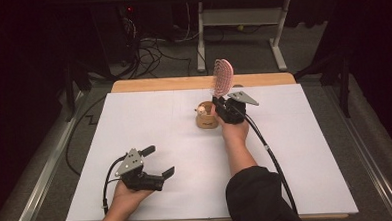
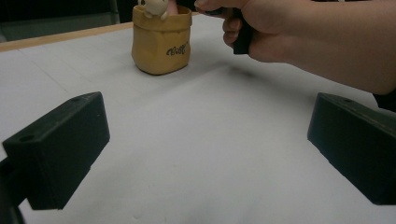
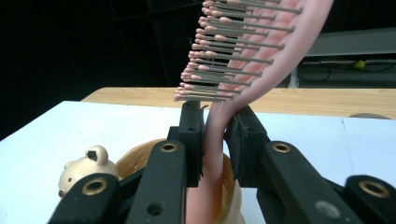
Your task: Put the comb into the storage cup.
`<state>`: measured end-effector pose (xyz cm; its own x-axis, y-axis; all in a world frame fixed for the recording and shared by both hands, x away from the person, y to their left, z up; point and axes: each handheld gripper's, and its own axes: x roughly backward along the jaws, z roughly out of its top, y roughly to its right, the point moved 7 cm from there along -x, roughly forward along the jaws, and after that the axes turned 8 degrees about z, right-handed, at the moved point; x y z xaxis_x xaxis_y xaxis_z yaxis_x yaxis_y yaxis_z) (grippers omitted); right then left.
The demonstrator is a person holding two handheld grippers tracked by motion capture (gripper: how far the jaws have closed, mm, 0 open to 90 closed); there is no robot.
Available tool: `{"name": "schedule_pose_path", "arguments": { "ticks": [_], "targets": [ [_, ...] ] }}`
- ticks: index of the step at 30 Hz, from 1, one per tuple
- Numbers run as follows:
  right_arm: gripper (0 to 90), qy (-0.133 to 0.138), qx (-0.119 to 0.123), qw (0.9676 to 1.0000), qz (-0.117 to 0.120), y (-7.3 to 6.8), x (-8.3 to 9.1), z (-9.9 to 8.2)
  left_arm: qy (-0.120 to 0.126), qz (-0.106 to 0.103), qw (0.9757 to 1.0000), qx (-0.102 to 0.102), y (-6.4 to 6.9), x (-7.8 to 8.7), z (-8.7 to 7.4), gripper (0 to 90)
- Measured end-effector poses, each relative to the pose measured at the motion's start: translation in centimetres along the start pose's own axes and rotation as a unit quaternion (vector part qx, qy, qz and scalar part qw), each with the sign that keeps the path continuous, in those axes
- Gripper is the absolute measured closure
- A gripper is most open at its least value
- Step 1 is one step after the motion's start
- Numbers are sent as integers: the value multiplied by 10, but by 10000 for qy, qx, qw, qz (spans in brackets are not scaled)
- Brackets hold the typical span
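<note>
Pink hairbrush (image 3: 261, 56) is clamped by the right gripper (image 1: 227, 109), handle in the far yellow holder (image 1: 206, 117); letting go comes next, probably. Left gripper (image 1: 158, 162) is parked wide open, near left.

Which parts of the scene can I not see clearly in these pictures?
- Lower end of the pink hairbrush handle: right gripper view, hidden by the right tool and the cup rim.
- Inside of the yellow cup: left gripper view, cut off by the top edge.
- Print on the cup: too small to read.
</note>
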<state>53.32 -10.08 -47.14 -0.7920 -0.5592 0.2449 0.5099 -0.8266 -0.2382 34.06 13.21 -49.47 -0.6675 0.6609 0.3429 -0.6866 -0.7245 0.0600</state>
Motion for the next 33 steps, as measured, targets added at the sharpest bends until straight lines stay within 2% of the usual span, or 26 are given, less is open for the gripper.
{"name": "schedule_pose_path", "arguments": {
  "ticks": [18, 27, 33],
  "targets": [
    [744, -99, -58, 9999, -61, 5, 2, -1, -31, -21, 10000, 12, 0, 0, -1, 0],
    [737, -100, -9, 9999, -76, 4, 2, -1, -36, -21, 10000, 4, 0, 0, -2, 0],
    [704, -154, -44, 9998, -80, 6, 2, -3, -42, -20, 10000, 7, 0, -1, -2, 0]
  ]
}}
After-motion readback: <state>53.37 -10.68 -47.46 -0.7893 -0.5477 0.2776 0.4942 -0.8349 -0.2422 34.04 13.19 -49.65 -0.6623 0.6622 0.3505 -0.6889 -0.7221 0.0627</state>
